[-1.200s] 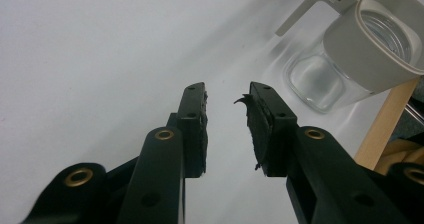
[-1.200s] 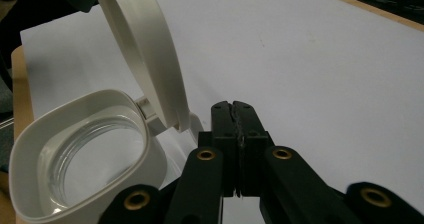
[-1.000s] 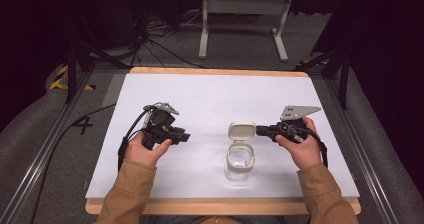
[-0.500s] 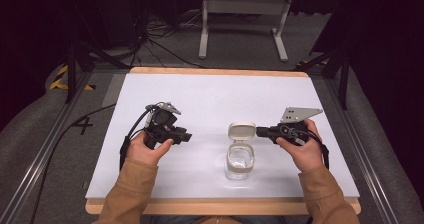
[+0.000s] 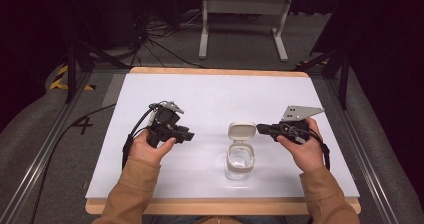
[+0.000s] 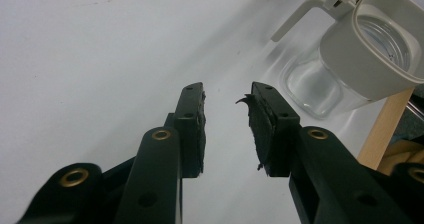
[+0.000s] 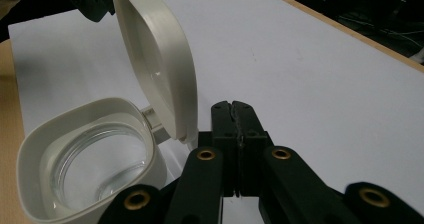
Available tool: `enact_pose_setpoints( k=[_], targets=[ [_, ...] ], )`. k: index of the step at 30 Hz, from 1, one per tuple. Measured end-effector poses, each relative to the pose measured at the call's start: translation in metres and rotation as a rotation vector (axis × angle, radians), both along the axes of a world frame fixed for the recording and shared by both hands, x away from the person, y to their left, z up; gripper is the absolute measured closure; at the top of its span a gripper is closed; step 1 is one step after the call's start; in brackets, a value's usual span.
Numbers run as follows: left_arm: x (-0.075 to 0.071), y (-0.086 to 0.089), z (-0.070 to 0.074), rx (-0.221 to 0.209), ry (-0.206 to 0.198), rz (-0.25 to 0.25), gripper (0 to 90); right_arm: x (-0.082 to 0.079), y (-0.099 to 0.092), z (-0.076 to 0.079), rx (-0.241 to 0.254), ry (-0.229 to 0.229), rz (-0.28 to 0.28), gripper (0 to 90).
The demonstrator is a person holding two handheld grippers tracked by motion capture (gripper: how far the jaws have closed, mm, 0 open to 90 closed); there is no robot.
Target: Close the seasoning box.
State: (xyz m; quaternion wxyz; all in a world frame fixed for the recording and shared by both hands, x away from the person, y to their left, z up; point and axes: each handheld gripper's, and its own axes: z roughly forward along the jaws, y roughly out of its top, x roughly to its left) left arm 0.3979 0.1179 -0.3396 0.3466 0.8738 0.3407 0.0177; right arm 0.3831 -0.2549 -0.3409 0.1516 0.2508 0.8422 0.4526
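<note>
A clear glass jar with a white collar stands near the table's front, its hinged white lid flipped up and open. My right gripper is just right of the lid, jaws shut with nothing between them. In the right gripper view the shut tips sit beside the lid, above the jar's rim. My left gripper hovers left of the jar, apart from it. Its jaws stand open on nothing, with the jar off to the right.
The white table top has a wooden front edge. A metal stand and cables lie on the floor beyond the far edge. Rails run along both sides of the table.
</note>
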Motion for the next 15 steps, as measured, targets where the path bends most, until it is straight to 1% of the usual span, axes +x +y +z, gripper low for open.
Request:
enact_pose_setpoints(
  k=[2,4,5,9,13,15],
  targets=[
    [0.000,0.001,0.000,-0.002,0.000,0.001,67.4,0.001,0.002,0.000,-0.002,-0.001,0.010,89.8],
    [0.000,0.002,0.000,-0.006,0.001,0.008,67.4,0.000,0.005,0.001,-0.007,-0.012,0.029,89.8],
    [0.000,0.002,0.000,-0.002,0.002,0.005,67.4,-0.001,0.007,0.001,-0.009,-0.017,0.036,89.8],
    [-0.001,0.002,0.001,-0.010,-0.001,0.008,67.4,-0.006,0.008,0.005,-0.005,-0.023,0.062,89.7],
    [0.000,0.003,0.002,-0.008,-0.004,0.004,67.4,-0.012,0.011,0.008,-0.023,-0.025,0.096,89.7],
    [0.000,0.003,0.002,-0.011,-0.004,0.004,67.3,-0.016,0.014,0.008,-0.044,-0.010,0.131,89.7]
  ],
)
